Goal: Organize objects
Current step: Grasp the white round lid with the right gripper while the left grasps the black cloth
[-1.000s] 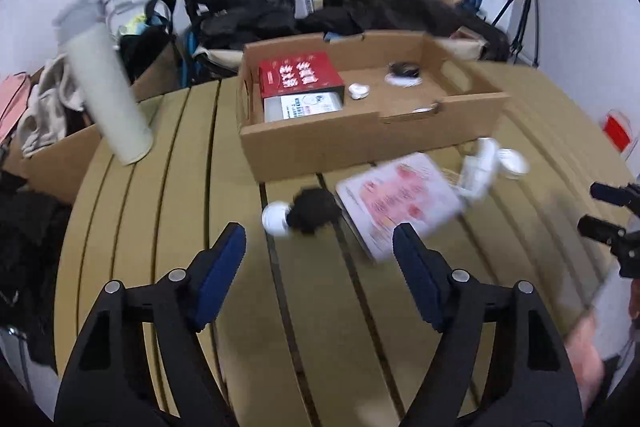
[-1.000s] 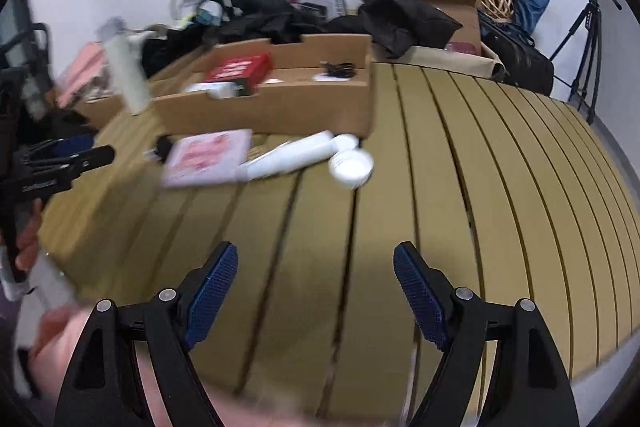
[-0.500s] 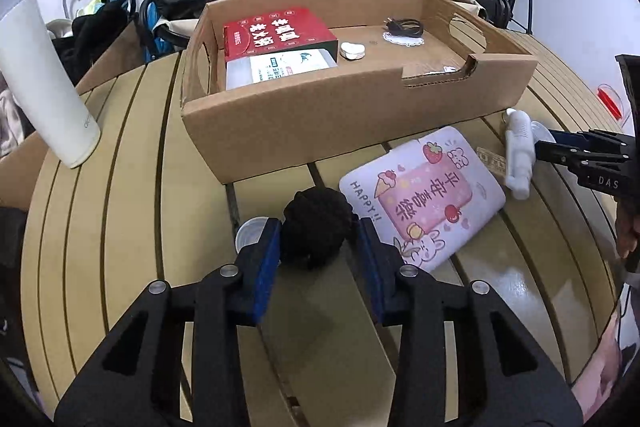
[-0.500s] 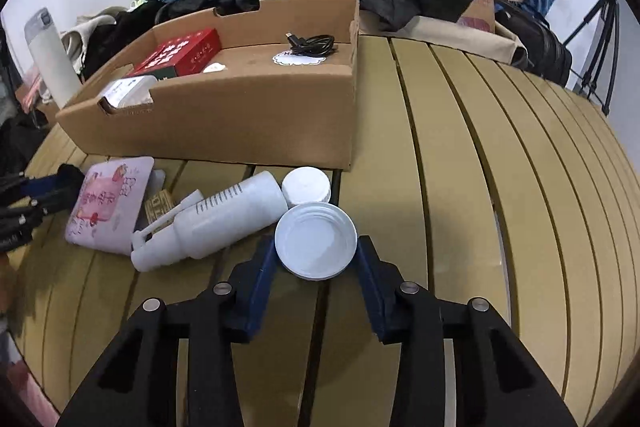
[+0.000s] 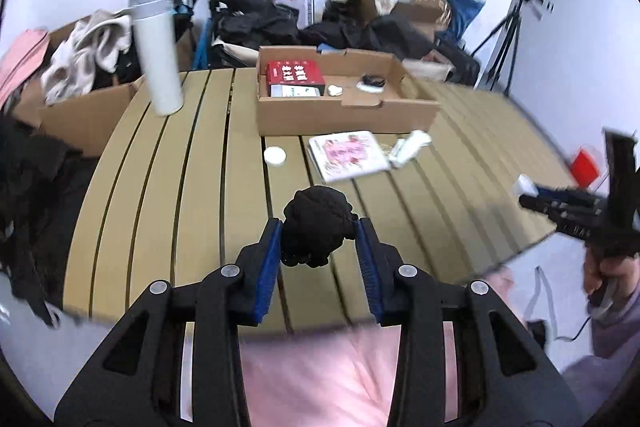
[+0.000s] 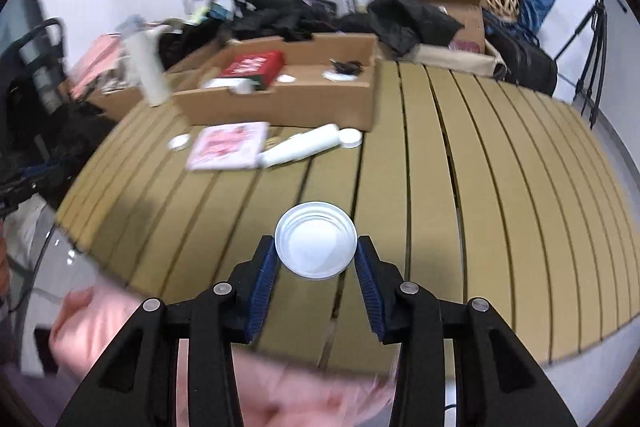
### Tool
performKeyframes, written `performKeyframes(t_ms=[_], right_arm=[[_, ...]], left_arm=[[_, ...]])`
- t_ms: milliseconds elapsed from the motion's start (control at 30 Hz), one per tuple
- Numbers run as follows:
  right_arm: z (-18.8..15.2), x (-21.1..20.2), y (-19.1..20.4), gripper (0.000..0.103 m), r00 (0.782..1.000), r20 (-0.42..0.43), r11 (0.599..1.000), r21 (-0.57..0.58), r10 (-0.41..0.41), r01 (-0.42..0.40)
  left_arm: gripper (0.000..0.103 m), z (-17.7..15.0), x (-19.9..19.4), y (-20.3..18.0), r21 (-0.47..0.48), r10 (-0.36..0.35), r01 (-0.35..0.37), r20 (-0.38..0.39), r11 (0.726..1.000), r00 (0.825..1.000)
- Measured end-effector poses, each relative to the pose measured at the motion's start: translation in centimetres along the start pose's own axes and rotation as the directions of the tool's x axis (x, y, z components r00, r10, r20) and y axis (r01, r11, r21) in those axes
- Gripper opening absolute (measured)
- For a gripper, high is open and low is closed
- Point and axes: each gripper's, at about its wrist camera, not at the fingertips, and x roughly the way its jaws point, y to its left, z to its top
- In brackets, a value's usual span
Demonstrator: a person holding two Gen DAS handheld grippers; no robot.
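My left gripper (image 5: 317,231) is shut on a black fuzzy ball (image 5: 316,227) and holds it above the near part of the slatted table (image 5: 192,187). My right gripper (image 6: 316,251) is shut on a round white lid (image 6: 316,245), also lifted above the table (image 6: 500,187). The open cardboard box (image 5: 344,115) stands at the far side with a red box (image 5: 294,73) and small items inside; it also shows in the right wrist view (image 6: 280,99). A pink card (image 5: 347,155), a white bottle (image 5: 408,146) and a small white cap (image 5: 275,156) lie in front of it.
A tall white flask (image 5: 157,55) stands at the table's far left. Clothes, bags and cartons pile up behind the table. A tripod (image 5: 508,39) stands at the right wall. The right gripper shows in the left wrist view (image 5: 560,205), off the table's right edge.
Both grippers have lifted their objects off the table and pulled back toward the near edge. The box and loose items now lie farther away.
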Motion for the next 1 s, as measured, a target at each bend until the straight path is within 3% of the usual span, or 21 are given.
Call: performKeyframes(t_ms=[167, 300, 467, 600, 767, 833, 933, 1000], right_arm=[[-2.9, -4.6, 0.6, 0.043, 0.996, 0.035, 0.995, 0.061, 0.082, -0.084], [-2.5, -5.7, 1.4, 0.043, 0.997, 0.058, 0.998, 0.022, 0.052, -0.053], [-1.3, -5.5, 1.5, 0.043, 0.993, 0.079, 0.996, 0.013, 0.086, -0.087], [2.3, -2.2, -0.2, 0.043, 0.992, 0.054, 0.992, 0.053, 0.113, -0.116], [11.1, 4.1, -2.7, 0.043, 0.993, 0.021, 0.991, 0.063, 0.115, -0.116], [15.6, 8.7, -3.2, 0.044, 0.99, -0.018, 0.99, 0.033, 0.138, -0.138], [20.7, 15.4, -2.4, 0.044, 0.991, -0.108, 0.995, -0.058, 0.076, -0.083], [23.6, 20.0, -1.6, 0.044, 0.984, -0.153, 0.989, -0.101, 0.093, -0.109]], left_arm=[[0.034, -2.0, -3.0, -0.2, -0.063, -0.059, 0.06, 0.017, 0.996, 0.998], [0.034, -1.3, -3.1, -1.0, -0.05, -0.043, 0.043, 0.01, 0.998, 0.999], [0.034, 1.3, -0.8, -1.9, -0.03, -0.083, 0.084, 0.014, 0.996, 0.996], [0.034, 8.3, 4.4, -3.8, 0.047, -0.109, 0.108, 0.003, 0.993, 0.994], [0.034, 18.6, 13.4, -4.6, 0.077, -0.159, 0.162, -0.039, 0.984, 0.986], [0.034, 22.1, 19.5, -5.0, 0.114, -0.082, 0.091, -0.082, 0.989, 0.993], [0.034, 25.1, 27.8, -4.5, 0.091, -0.074, 0.094, -0.205, 0.991, 0.976], [0.034, 26.5, 32.2, -4.3, 0.092, -0.047, 0.071, -0.242, 0.993, 0.969]])
